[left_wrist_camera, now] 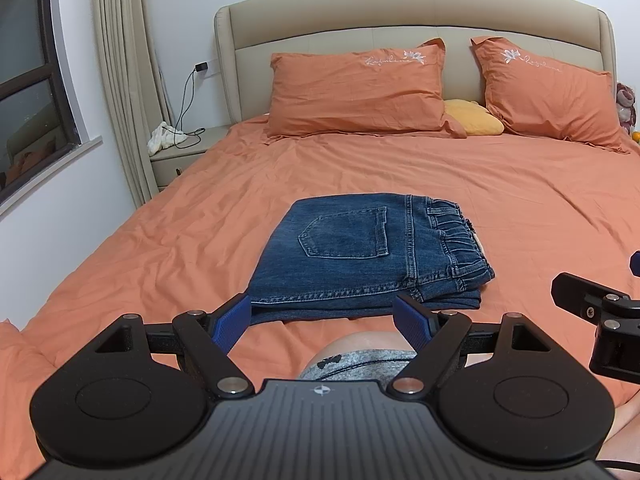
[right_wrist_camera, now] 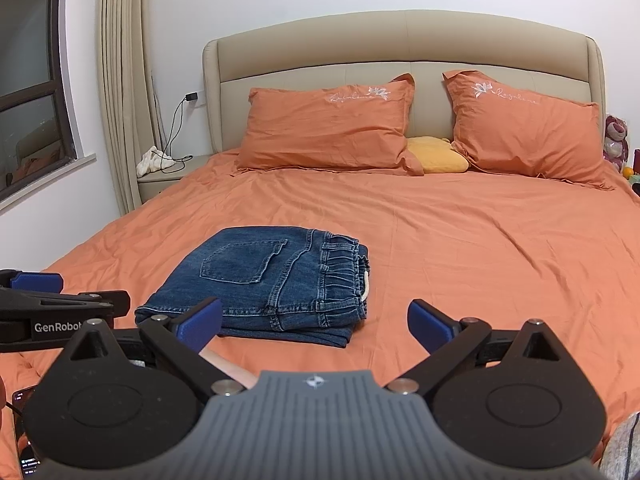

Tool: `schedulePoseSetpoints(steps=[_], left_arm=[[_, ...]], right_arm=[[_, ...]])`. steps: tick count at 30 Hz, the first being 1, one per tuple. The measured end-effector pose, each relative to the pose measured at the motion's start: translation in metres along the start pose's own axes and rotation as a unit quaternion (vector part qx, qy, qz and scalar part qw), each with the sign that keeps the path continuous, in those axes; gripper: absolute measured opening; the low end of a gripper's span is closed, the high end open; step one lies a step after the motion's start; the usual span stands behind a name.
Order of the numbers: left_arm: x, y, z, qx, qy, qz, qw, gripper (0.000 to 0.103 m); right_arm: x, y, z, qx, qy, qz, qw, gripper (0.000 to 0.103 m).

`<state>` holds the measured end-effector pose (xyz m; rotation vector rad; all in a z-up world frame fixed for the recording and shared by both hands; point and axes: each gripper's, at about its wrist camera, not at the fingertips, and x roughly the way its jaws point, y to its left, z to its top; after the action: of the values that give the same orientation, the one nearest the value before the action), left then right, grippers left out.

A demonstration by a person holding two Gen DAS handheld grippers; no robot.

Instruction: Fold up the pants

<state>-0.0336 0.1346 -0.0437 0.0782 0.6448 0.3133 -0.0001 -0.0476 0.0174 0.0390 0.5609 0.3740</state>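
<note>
Blue denim pants point(left_wrist_camera: 360, 252) lie folded in a compact stack on the orange bed sheet point(left_wrist_camera: 200, 220), back pocket up, elastic waistband to the right. They also show in the right wrist view point(right_wrist_camera: 272, 280). My left gripper point(left_wrist_camera: 322, 322) is open and empty, held just short of the stack's near edge. My right gripper point(right_wrist_camera: 316, 326) is open and empty, to the right of the left one, with the stack ahead and to its left. Part of the right gripper shows at the left wrist view's right edge point(left_wrist_camera: 592, 300).
Two orange pillows point(left_wrist_camera: 356, 88) point(left_wrist_camera: 552, 92) and a yellow cushion point(left_wrist_camera: 474, 118) lean at the beige headboard point(left_wrist_camera: 400, 8). A nightstand point(left_wrist_camera: 180, 156) with a white cloth and charger cable stands left. A window and curtain point(left_wrist_camera: 120, 80) are at left. My knee point(left_wrist_camera: 360, 356) is below the gripper.
</note>
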Motion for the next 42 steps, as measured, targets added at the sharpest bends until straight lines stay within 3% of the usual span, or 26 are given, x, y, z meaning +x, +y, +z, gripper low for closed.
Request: schedulePoseSetpoints(steps=[42], left_arm=[[-0.013,-0.007,0.008,0.007,-0.014,0.001,0.9999,0.093]], right_arm=[[-0.006,0.001,0.004,0.015,-0.004,-0.004,1.0,0.097]])
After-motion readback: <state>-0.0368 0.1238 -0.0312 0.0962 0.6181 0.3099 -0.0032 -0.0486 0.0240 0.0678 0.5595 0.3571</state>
